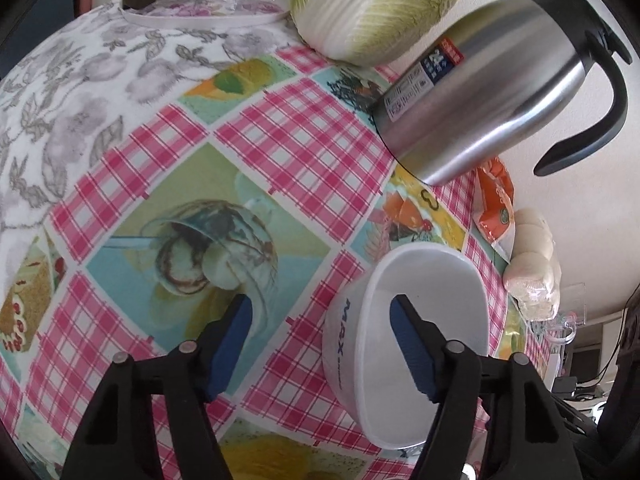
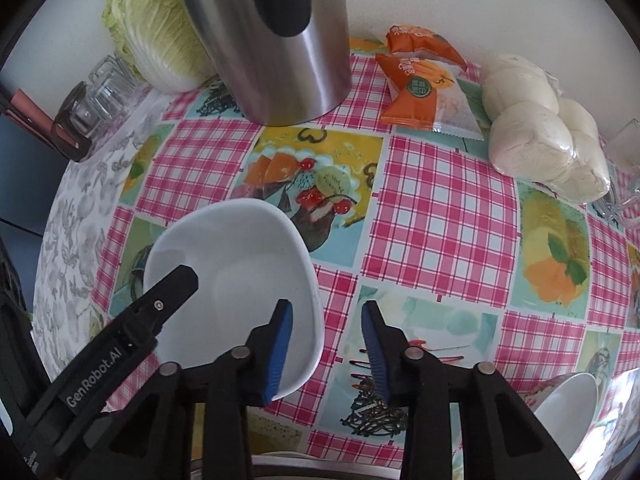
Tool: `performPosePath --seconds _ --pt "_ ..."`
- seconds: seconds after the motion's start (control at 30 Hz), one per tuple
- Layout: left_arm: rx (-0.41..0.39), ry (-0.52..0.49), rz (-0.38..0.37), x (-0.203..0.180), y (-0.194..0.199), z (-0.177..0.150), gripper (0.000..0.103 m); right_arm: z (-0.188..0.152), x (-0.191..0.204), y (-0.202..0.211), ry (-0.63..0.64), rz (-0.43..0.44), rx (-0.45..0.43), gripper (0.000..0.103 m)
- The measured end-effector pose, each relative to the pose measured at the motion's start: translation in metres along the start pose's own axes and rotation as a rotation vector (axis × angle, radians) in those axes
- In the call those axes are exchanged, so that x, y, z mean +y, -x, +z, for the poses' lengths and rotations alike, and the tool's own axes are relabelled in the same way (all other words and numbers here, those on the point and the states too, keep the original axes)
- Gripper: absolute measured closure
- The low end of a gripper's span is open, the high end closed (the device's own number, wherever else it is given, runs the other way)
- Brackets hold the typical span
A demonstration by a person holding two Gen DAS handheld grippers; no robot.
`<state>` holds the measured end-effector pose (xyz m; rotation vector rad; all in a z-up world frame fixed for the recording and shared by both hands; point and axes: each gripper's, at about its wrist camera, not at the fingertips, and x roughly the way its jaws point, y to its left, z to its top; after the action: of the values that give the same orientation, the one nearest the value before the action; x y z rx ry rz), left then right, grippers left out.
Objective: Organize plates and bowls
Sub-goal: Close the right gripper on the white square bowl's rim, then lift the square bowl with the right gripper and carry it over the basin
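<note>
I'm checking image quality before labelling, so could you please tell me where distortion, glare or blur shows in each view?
Left wrist view: fisheye bends the tablecloth into a dome and tilts the steel kettle, which carries bright glare streaks; the white bowl stays sharp. Right wrist view: same bulging, dark vignette corners, the kettle top slightly soft.

A steel jug [image 2: 276,40] stands between cabbage [image 2: 152,40] and orange snack packets [image 2: 424,80], beside bagged buns [image 2: 540,132].

White bowl [image 2: 240,280] left of open right hand-held gripper [image 2: 326,348]
</note>
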<state>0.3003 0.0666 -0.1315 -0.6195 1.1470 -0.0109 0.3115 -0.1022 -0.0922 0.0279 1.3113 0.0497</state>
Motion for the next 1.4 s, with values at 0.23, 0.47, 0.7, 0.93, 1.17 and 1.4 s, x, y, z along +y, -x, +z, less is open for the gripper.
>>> performPosePath --seconds 0.23,0.47,0.7,0.93,1.17,1.4 --pt "0.02 -0.039 0.019 -0.004 -0.004 0.0 0.066 0.002 0.009 -0.01 0.063 -0.027 0.033 0.09" --pt "0.028 -0.102 0.011 -0.011 -0.002 -0.001 0.087 0.005 0.015 -0.014 0.1 -0.049 0.051 0.093" --pt "0.068 -0.128 0.022 -0.015 -0.013 -0.006 0.087 0.007 0.017 -0.017 0.114 -0.062 0.058 0.092" --pt "0.058 -0.137 0.022 -0.016 -0.015 -0.008 0.088 0.007 0.019 -0.016 0.133 -0.079 0.06 0.092" --pt "0.049 -0.154 0.031 -0.015 -0.009 -0.011 0.089 0.002 0.022 -0.009 0.159 -0.079 0.051 0.092" --pt "-0.006 -0.162 -0.02 -0.022 0.017 -0.013 0.089 -0.001 0.024 0.025 0.182 -0.093 -0.022 0.092"
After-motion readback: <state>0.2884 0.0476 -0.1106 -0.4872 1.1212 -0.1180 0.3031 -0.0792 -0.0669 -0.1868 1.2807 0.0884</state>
